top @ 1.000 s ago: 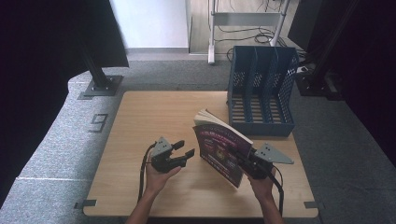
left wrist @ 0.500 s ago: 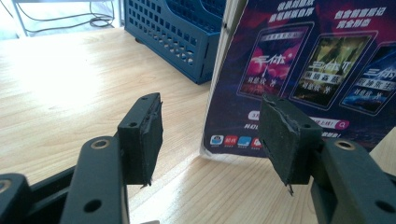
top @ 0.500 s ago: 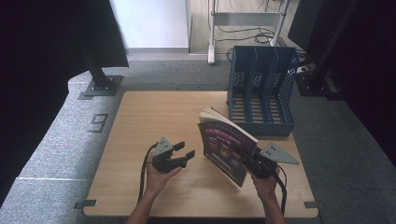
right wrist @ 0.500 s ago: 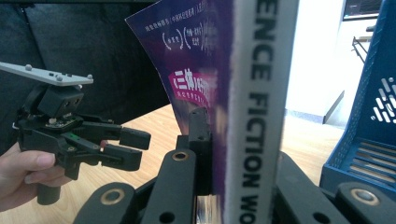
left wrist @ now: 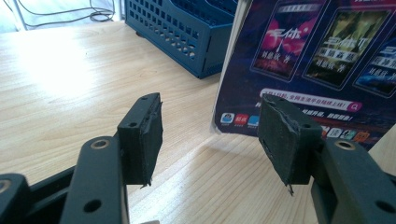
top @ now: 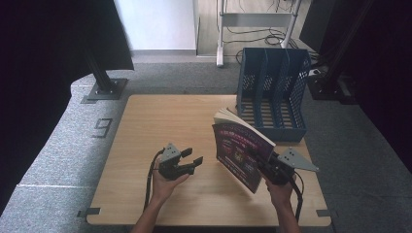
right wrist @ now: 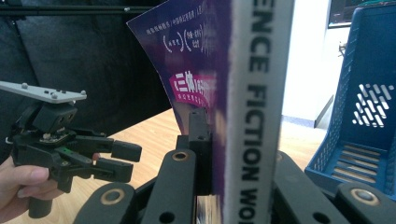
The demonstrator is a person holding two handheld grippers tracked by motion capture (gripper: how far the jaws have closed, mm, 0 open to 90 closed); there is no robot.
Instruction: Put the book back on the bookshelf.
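1. The right gripper (top: 262, 162) pinches a book (top: 240, 150) between its jaws, near the spine end; in the right gripper view the jaws press on both sides of the book (right wrist: 243, 93), with the white spine facing the camera.
2. The book stands tilted above the right half of the table (top: 160, 121), its dark purple cover turned toward the person. Its lower corner seems to be just off the wood, though the high view is too coarse to be sure.
3. The book's pages fan slightly at the top edge, which points toward the blue file rack (top: 272, 92).
4. The file rack sits at the far right corner of the table, upright, with its slots open toward the top; the book is near it but apart from it.
5. The left gripper (top: 187, 162) is held low over the table, just left of the book. Its jaws are spread with nothing between them.
6. In the left gripper view the two black pads (left wrist: 142, 135) frame bare wood, with the book's cover (left wrist: 308, 60) standing just beyond them and the file rack (left wrist: 187, 32) behind.
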